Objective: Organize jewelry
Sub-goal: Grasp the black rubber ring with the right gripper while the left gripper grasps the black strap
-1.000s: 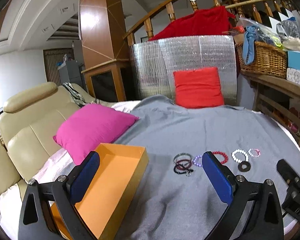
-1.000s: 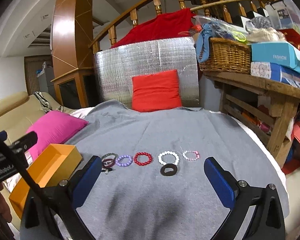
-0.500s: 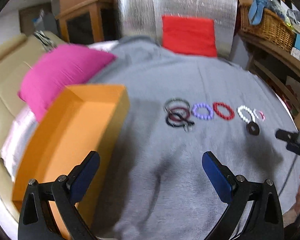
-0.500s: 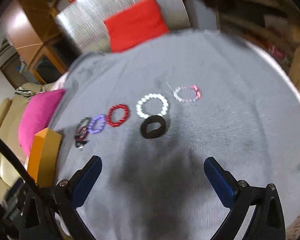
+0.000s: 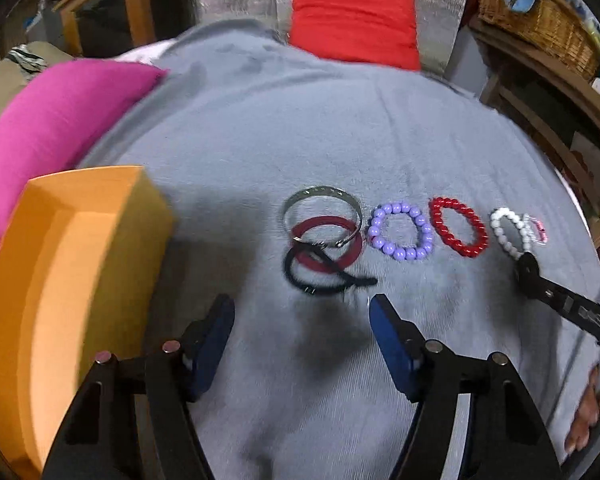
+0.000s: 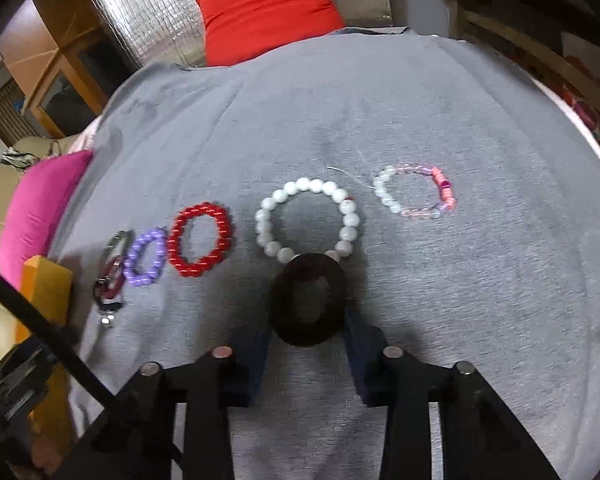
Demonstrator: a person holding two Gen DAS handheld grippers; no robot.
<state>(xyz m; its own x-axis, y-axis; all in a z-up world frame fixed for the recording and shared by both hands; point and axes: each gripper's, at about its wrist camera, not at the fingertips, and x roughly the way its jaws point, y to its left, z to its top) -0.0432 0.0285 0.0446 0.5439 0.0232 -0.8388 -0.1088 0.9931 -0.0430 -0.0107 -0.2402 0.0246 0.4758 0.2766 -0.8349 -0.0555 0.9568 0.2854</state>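
Covering the bed, a grey blanket (image 5: 340, 128) meets a red cushion (image 5: 354, 20) at twelve o'clock; the left gripper (image 5: 302, 322) is released and narrowing, while the right gripper (image 6: 306, 334) has just closed onto the black hair tie (image 6: 308, 304).

1. A row of jewelry lies across the cloth (image 5: 300, 128).
2. Left end — three overlapping bangles (image 5: 322, 240); then bead bracelets (image 5: 402, 231), (image 5: 458, 226), (image 5: 508, 230), the last (image 6: 416, 192) at the right end.
3. A thick ring (image 6: 308, 304) touches the fourth bracelet's near edge.
4. An open box (image 5: 72, 280) sits left of the row — a cushion (image 5: 52, 120) behind it.
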